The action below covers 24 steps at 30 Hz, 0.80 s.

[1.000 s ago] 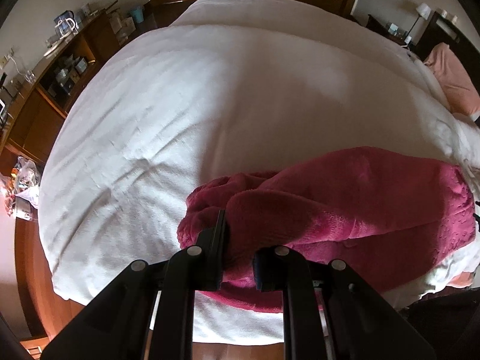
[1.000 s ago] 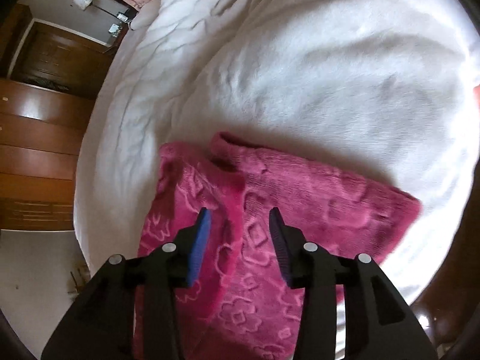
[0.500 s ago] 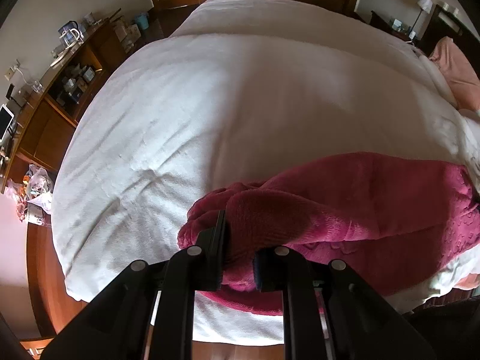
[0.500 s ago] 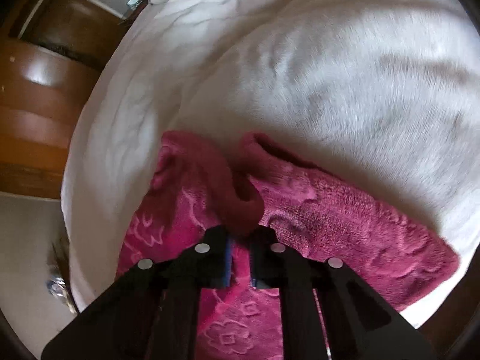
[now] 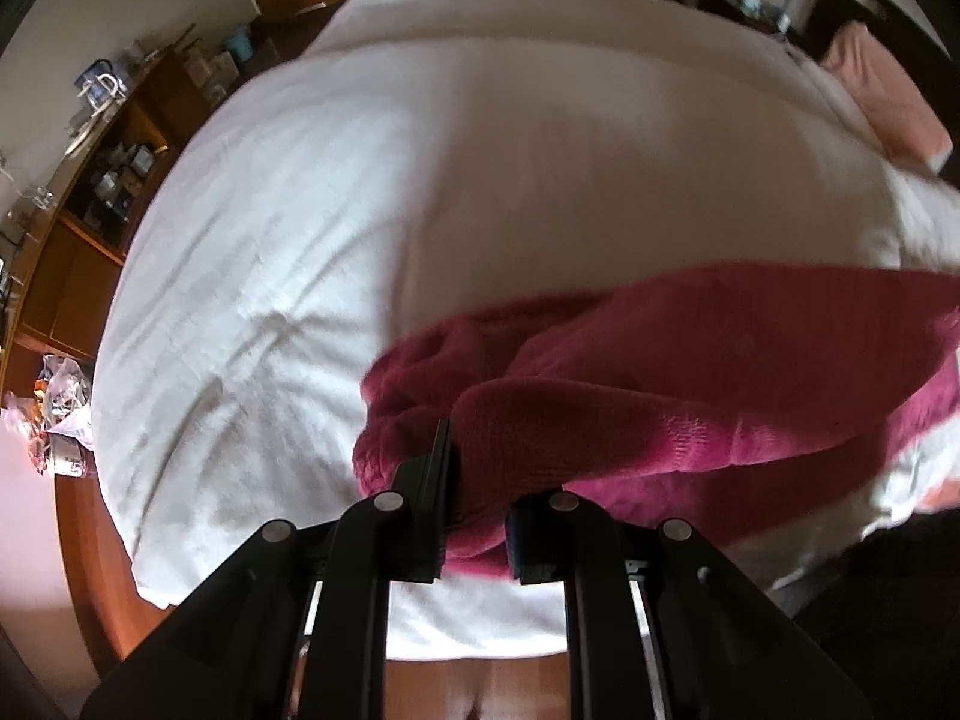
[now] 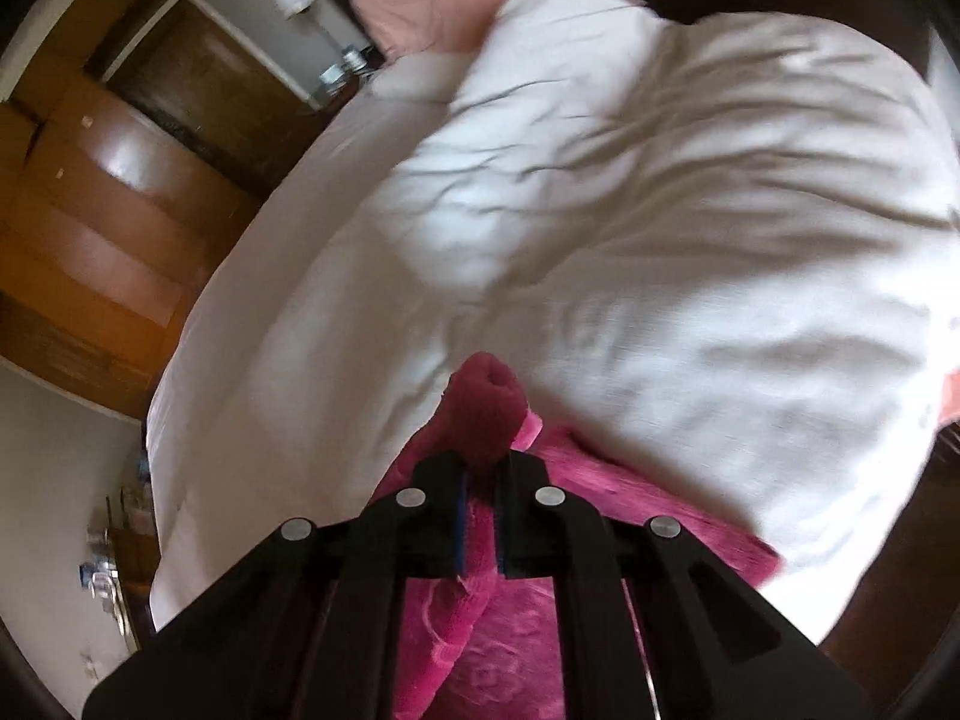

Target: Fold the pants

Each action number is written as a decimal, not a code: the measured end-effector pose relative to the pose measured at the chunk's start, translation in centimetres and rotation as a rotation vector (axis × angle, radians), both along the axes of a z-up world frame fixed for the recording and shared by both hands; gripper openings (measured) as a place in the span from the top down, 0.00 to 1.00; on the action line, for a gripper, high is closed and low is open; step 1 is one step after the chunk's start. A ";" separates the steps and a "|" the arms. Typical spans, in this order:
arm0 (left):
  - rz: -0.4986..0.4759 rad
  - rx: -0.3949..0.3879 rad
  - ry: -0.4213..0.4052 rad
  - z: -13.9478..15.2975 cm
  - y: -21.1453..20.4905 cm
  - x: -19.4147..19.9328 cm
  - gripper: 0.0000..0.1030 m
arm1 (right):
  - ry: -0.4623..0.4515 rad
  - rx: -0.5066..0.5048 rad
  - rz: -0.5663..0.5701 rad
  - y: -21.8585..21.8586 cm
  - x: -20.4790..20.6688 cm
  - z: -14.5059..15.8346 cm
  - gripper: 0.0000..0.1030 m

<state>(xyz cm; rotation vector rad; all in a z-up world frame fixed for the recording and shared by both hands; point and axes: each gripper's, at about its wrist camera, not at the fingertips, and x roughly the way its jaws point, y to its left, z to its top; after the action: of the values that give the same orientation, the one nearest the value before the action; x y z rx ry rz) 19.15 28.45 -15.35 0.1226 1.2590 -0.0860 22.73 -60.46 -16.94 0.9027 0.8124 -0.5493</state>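
The fluffy magenta fleece pants [image 5: 690, 396] lie along the near edge of the white-quilted bed [image 5: 420, 192], partly lifted. The left gripper [image 5: 477, 498] is clenched on a thick bunched fold of them; the right gripper [image 6: 480, 516] pinches another raised fold [image 6: 486, 408]. A pink pillow [image 6: 432, 0] sits at the bed's far corner.

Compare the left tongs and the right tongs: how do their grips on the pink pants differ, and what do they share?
The left tongs stand wider apart, around a thick fold of the pink pants; the right tongs are nearly closed on a narrow bunch. A long span of pants runs sideways from the left tongs; only a small tuft pokes beyond the right tongs. Both hold the same pants above the white bed.
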 end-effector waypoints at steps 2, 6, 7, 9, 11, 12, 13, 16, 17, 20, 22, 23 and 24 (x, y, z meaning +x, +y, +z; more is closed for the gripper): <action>-0.001 0.002 0.029 -1.1 0.2 -0.9 0.86 | 0.031 0.009 -0.037 -0.5 -2.7 -0.6 0.94; -0.004 0.019 0.103 -4.3 0.6 -2.5 0.86 | 0.154 0.027 -0.087 -0.4 -7.0 -3.9 0.94; -0.010 0.024 0.125 -5.2 0.6 -2.7 0.86 | 0.178 0.031 -0.096 -0.4 -7.7 -4.7 0.94; -0.035 0.042 0.176 -7.4 0.3 -3.3 0.86 | 0.220 0.029 -0.112 -0.5 -8.6 -6.3 0.94; -0.072 0.085 0.214 -9.6 -0.4 -3.7 0.86 | 0.256 0.034 -0.119 -0.5 -9.0 -7.9 0.94; -0.088 0.104 0.221 -10.4 -0.6 -3.8 0.86 | 0.270 0.031 -0.121 -0.4 -9.0 -8.5 0.94; -0.099 0.127 0.232 -11.3 -0.8 -3.8 0.86 | 0.281 0.023 -0.118 -0.3 -9.0 -9.1 0.94; -0.103 0.165 0.250 -13.3 -1.1 -3.7 0.83 | 0.300 0.013 -0.113 -0.4 -8.7 -10.0 0.94; -0.106 0.172 0.257 -13.7 -1.1 -3.6 0.83 | 0.299 0.011 -0.113 -0.4 -8.5 -10.0 0.91; -0.145 0.200 0.270 -14.3 -1.3 -4.0 0.82 | 0.309 -0.001 -0.099 -0.4 -7.9 -9.9 0.86; -0.183 0.241 0.277 -14.8 -1.5 -4.5 0.76 | 0.333 -0.039 -0.093 -0.4 -7.6 -9.2 0.75; -0.197 0.254 0.283 -15.0 -1.5 -4.7 0.74 | 0.342 -0.057 -0.094 -0.6 -7.6 -9.0 0.70; -0.209 0.268 0.294 -15.3 -1.4 -5.0 0.72 | 0.350 -0.082 -0.094 -0.7 -7.7 -8.6 0.68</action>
<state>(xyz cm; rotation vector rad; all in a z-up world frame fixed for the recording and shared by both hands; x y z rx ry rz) 14.12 27.02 -30.64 0.4879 1.5451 -0.1185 15.04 -61.20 -25.55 0.7821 1.0582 -0.8317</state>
